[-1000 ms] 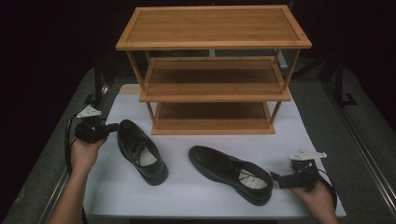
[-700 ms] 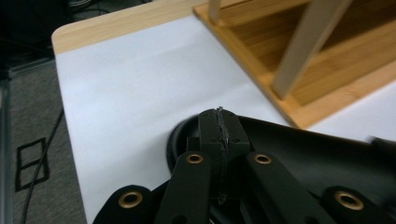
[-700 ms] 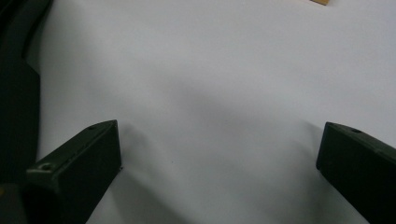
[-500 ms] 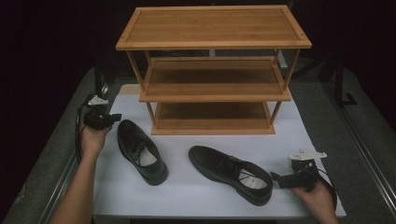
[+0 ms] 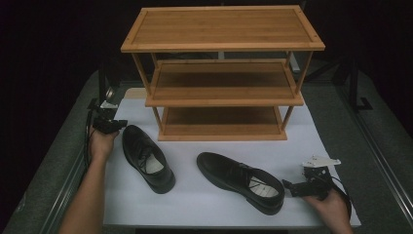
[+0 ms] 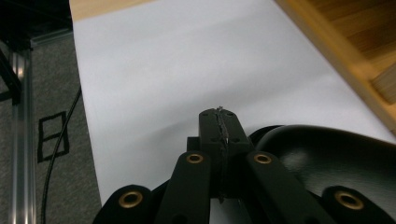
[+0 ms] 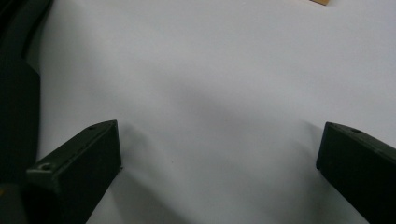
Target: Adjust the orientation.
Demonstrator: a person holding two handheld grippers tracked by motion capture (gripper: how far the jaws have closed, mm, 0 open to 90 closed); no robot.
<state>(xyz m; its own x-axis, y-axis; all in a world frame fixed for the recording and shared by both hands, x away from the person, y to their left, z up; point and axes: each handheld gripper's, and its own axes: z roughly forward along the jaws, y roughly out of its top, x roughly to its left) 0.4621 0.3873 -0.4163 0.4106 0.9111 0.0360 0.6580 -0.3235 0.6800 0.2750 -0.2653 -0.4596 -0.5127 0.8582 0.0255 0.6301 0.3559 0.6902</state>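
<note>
Two black leather shoes lie on the white mat (image 5: 195, 204) in front of a three-tier bamboo rack (image 5: 221, 46). The left shoe (image 5: 146, 156) points its toe at the rack. My left gripper (image 5: 120, 124) sits just left of that toe. In the left gripper view its jaws are pressed shut (image 6: 219, 128) on nothing, with the shoe's toe (image 6: 327, 154) at their right. The right shoe (image 5: 241, 180) lies slantwise, heel towards the right. My right gripper (image 5: 288, 186) rests low beside that heel, open wide (image 7: 219, 154) over bare mat, with the shoe's dark edge (image 7: 14, 93) at the left.
The rack's three shelves hold nothing; its lowest shelf (image 5: 221, 119) opens towards the shoes. Grey table surface (image 5: 384, 161) and metal rails border the mat on both sides. A cable (image 6: 58, 140) trails over the grey strip left of the mat.
My left gripper has moved forward along the mat's left side and a little right, up to the left shoe's toe. The right gripper and both shoes stayed put.
</note>
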